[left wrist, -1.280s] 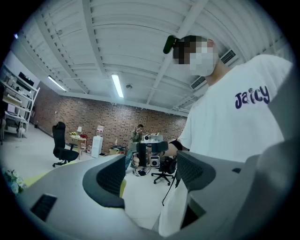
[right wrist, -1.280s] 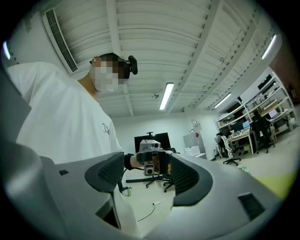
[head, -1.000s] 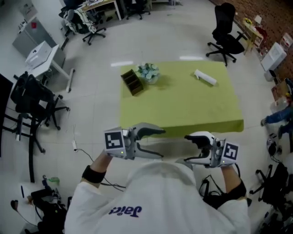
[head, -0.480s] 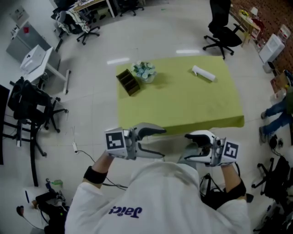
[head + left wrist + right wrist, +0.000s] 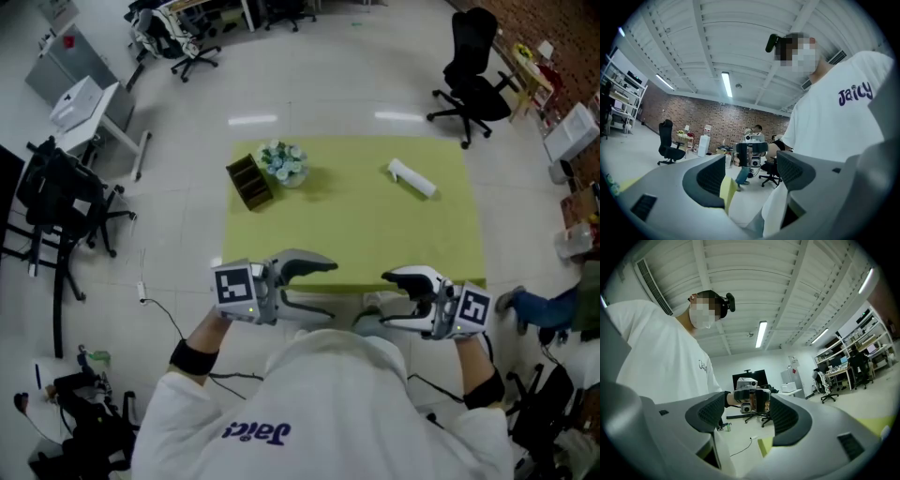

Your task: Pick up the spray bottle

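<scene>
Spray bottle appears in head view only: a white, elongated item lying on its side on the green-clothed table, far-right area, approx. 1 o'clock from the grippers and well apart from both. Long axis runs approx. 10 o'clock to 4 o'clock. Nozzle end can't be identified; the item is too small in frame. Nothing touches it.

Also head view only:
- brown organiser and a bowl w/ pale contents, just beside each other at the table's far-left corner, approx. 11 o'clock;
- both grippers held close to the person's chest at the near table edge, tips turned toward each other.

Left gripper: fingers spread, nothing between them. Left gripper view confirms the jaws stand apart. The gap shows the opposite gripper w/ its camera, a sliver of green cloth and the person's white shirt at 3 o'clock. Only this view shows the brick wall.

Right gripper: fingers likewise spread and empty. Right gripper view shows the pads apart, w/ the left unit framed between them and a cloth corner below. Only this view shows the shelving at 3 o'clock.

Neither gripper view shows the bottle.
</scene>
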`<state>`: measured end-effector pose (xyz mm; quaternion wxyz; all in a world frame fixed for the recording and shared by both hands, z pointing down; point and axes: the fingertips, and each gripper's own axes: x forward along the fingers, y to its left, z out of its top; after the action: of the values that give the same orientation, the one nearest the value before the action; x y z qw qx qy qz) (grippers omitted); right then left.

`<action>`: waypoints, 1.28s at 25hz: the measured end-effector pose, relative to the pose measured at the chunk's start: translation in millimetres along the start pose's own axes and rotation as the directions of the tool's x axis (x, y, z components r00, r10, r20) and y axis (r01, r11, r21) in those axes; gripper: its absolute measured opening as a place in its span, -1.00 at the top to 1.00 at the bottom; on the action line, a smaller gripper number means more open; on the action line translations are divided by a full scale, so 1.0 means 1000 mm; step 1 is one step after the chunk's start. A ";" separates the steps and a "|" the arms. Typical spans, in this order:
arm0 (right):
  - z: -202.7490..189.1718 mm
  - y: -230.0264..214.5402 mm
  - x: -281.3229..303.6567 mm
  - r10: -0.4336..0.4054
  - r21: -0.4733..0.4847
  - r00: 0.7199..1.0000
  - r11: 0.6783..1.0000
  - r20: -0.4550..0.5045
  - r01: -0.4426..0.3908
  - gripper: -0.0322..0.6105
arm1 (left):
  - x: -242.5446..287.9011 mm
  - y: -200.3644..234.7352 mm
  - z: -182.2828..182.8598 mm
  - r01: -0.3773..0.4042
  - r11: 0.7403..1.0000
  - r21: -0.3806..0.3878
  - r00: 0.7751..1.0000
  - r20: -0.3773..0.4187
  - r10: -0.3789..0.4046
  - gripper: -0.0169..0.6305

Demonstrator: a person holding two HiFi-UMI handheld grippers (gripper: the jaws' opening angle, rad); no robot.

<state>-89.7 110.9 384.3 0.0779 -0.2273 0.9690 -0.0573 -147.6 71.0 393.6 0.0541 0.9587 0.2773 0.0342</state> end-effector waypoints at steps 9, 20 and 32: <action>0.030 -0.077 -0.081 0.042 -0.017 0.998 0.999 -0.043 -0.042 -0.08 | 0.070 0.073 0.023 -0.062 0.998 0.000 0.998 0.005 0.062 -0.13; 0.043 -0.140 -0.145 0.079 -0.029 0.993 0.996 -0.093 -0.082 -0.08 | 0.123 0.140 0.030 -0.140 0.990 -0.009 0.989 -0.038 0.140 -0.13; 0.027 -0.189 -0.208 0.123 0.030 0.976 0.992 -0.180 -0.120 -0.08 | 0.171 0.192 0.015 -0.205 0.976 -0.067 0.978 -0.059 0.202 -0.13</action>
<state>180.6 34.6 411.8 -0.0051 -0.1607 0.9836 -0.0822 99.5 -0.1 408.0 0.0782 0.9782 0.1775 0.0746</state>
